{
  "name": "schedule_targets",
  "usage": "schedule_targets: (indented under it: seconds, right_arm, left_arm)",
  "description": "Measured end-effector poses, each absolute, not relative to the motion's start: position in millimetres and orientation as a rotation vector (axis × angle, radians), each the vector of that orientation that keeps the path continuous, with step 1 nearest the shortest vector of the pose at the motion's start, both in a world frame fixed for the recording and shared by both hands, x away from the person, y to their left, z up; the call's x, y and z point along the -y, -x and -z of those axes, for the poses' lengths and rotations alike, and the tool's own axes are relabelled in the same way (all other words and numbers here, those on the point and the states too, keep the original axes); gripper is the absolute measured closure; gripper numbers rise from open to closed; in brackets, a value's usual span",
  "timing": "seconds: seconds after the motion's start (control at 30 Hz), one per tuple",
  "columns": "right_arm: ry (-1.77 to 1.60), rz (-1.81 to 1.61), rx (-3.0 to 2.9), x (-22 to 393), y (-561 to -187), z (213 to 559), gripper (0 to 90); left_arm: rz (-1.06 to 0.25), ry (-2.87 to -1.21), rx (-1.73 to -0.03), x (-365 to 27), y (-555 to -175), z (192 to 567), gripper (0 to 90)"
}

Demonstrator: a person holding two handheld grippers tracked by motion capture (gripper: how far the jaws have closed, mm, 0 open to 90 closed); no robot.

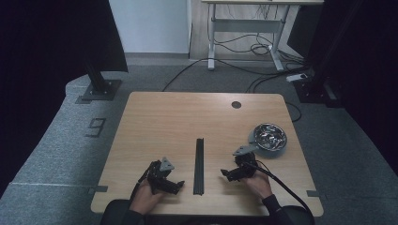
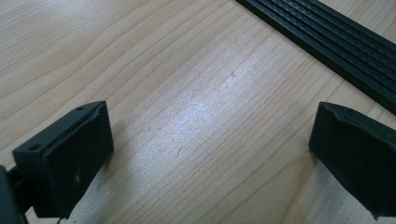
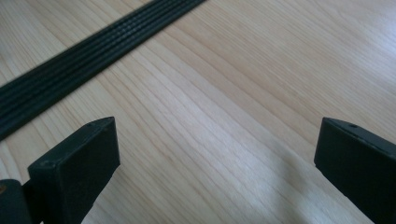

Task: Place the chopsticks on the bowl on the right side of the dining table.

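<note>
Evidently both grippers flank the black strip [image 1: 199, 166], jaws wide and empty.
Left gripper [image 1: 174, 186] and right gripper [image 1: 226, 175] should close in squarely on the strip, near the bench's [image 1: 155, 117] front edge, gripping together.

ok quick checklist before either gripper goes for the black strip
1. Left gripper open: ok, its jaws stand wide apart with bare wood between them.
2. Right gripper open: ok, jaws wide apart, nothing held.
3. Black strip free to grasp: ok, it lies flat between the two grippers, touching neither.
4. Strip lined up between either gripper's jaws: not ok, in both gripper views it runs off to one side.
5. Metal bowl out of the way: ok, it sits apart, beyond the right gripper.
6. Table around the strip: ok, bare wood.
</note>
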State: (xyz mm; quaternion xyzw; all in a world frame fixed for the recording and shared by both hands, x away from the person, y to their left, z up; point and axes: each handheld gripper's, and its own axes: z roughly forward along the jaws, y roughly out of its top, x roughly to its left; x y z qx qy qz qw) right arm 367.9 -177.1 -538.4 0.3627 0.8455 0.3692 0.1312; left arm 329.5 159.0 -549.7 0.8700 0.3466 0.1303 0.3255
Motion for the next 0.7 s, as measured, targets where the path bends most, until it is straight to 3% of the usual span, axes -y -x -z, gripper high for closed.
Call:
schedule_targets:
  seconds: [0.7]
  right_arm:
    - [-0.99,-1.125,-2.492,130.8,-379.0,532.8,0.0]
  left_arm:
    - [-0.342,-2.281,-0.908,-159.0,-329.5,549.7,0.0]
